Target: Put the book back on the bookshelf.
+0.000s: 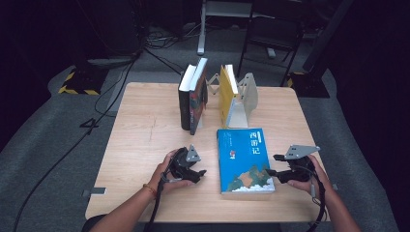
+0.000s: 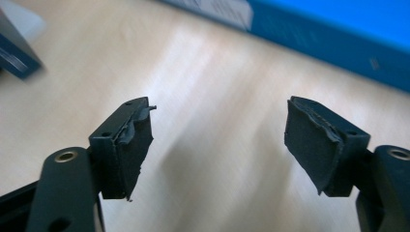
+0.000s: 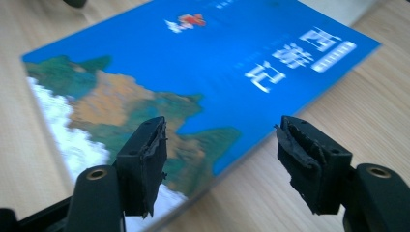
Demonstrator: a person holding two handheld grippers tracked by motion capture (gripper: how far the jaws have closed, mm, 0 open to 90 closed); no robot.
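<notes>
A blue book with a map-like cover lies flat on the wooden table, near the front. My left gripper sits low on the table just left of the book, pointing at its left side. In the left gripper view the jaws stand open over bare wood, with the book's blue edge beyond them. My right gripper is at the book's right edge, also open. In the right gripper view one jaw is over the cover and the other over the table, with neither pad pressing on the book.
Two dark books stand upright at the back of the table. To their right, a yellow book leans in a white folding rack. The corner of a dark book shows in the left gripper view. The floor around the table is dark, with cables.
</notes>
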